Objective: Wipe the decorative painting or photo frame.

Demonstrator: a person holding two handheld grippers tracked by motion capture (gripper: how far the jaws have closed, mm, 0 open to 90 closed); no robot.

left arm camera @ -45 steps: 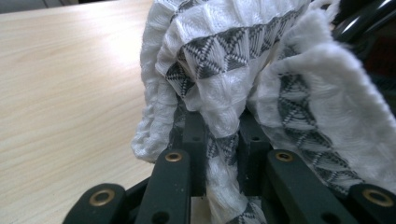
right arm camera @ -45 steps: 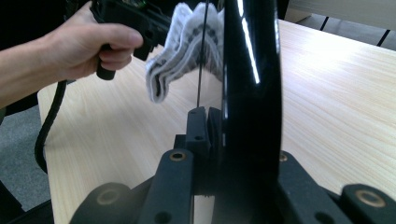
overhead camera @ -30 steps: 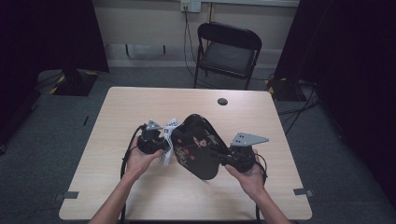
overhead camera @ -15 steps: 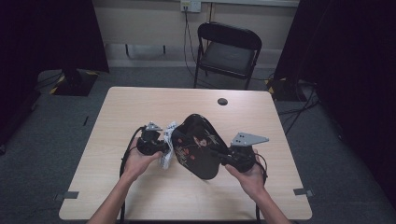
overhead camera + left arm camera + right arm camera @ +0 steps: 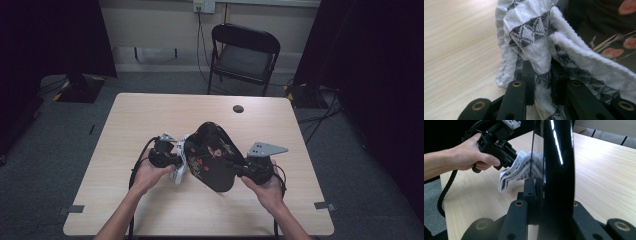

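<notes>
Both forearms are showing bare, with no sleeve reaching the wrists, and each hand is wrapping a black gripper body: the left gripper (image 5: 172, 159) is carrying a pale grey plate on top and trailing a thick black cable (image 5: 138, 162) off its rear, while the right gripper (image 5: 234, 167) is wearing a grey three-cornered plate (image 5: 266, 149) dotted with small holes. Up close, the jaws are showing as matt black linked bars with brass-coloured rivets (image 5: 517, 84) at the pivots.
</notes>
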